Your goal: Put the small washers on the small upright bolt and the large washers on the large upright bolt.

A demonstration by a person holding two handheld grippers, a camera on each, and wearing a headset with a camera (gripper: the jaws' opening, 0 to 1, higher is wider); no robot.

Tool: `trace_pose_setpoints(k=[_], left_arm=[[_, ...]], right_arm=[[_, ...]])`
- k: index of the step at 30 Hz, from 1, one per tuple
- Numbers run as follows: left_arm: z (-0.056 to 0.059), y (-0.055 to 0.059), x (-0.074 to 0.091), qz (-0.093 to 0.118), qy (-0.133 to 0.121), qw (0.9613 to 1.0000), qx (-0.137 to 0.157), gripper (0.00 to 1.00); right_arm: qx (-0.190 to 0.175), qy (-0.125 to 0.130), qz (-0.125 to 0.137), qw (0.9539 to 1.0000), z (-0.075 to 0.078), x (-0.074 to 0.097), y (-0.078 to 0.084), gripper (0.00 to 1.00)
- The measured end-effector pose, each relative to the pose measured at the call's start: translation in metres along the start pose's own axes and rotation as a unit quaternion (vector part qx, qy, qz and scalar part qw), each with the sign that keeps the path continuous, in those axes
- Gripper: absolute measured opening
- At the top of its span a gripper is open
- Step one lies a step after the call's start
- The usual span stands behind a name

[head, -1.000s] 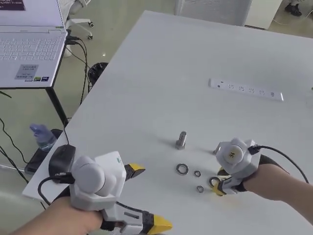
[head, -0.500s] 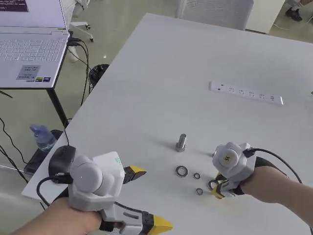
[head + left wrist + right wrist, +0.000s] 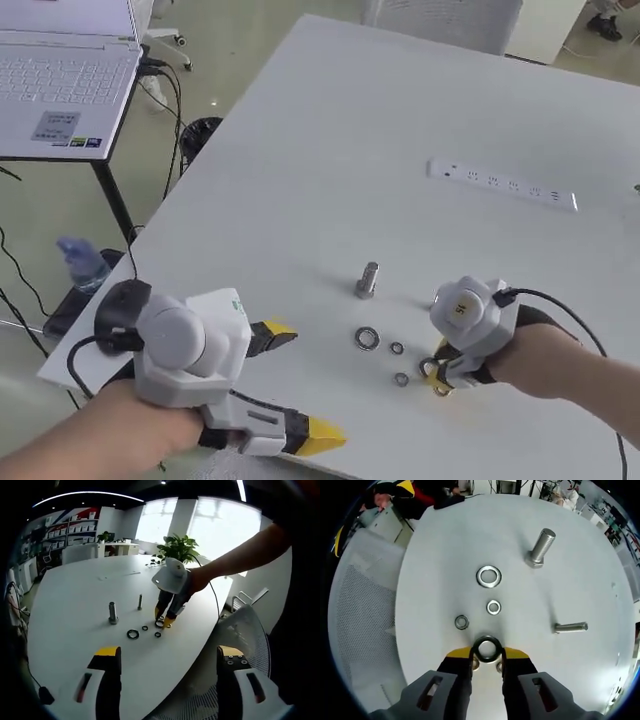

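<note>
Held washer [image 3: 487,639]: a large, dark-looking metal ring seen face-on, with a wide hole. It sits upright between two yellow tips at the near edge of the washer group.
Right gripper [image 3: 487,653]: jaws drawn in narrow, clamped on that ring from both sides. The left gripper view shows its tips down at the table surface; whether the ring touches the table cannot be told.
Small washers [image 3: 490,607]: two little silver rings lying flat just beyond the held one, apart from each other.
Large washer [image 3: 479,576]: a bright silver ring lying flat farther out, past the small pair.
Large bolt [image 3: 540,547]: thick, grey and threaded, standing on its head beyond the loose large ring.
Small bolt [image 3: 140,601]: thin and upright, beside the large bolt and well apart from it.
Left gripper [image 3: 303,385]: jaws spread wide, nothing between them, near the table edge and away from the washers.
Table [image 3: 350,150]: white and flat, with a power strip [image 3: 503,185] on the far side.
</note>
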State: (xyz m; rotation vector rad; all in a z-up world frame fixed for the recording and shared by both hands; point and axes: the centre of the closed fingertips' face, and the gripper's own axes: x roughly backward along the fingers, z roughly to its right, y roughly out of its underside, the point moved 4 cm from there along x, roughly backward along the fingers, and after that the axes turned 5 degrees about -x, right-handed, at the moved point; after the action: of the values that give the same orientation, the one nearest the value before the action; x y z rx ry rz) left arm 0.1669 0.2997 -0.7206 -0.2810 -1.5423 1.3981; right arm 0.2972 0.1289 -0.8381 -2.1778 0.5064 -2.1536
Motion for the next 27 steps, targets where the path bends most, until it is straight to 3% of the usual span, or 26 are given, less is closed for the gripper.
trace_pose_setpoints(k=[12,27], left_arm=[[0.0025,0.0032,-0.0018,-0.005,0.002,1.0,-0.001,0.77],[0.0036,0.0026,-0.0014,-0.01,0.008,0.9999,0.001,0.75]], right_arm=[[0.017,-0.002,-0.034,0.9993,-0.0005,-0.0003,-0.0027,0.2],[0.002,-0.002,-0.022,0.9997,-0.0014,0.0018,-0.0026,0.2]])
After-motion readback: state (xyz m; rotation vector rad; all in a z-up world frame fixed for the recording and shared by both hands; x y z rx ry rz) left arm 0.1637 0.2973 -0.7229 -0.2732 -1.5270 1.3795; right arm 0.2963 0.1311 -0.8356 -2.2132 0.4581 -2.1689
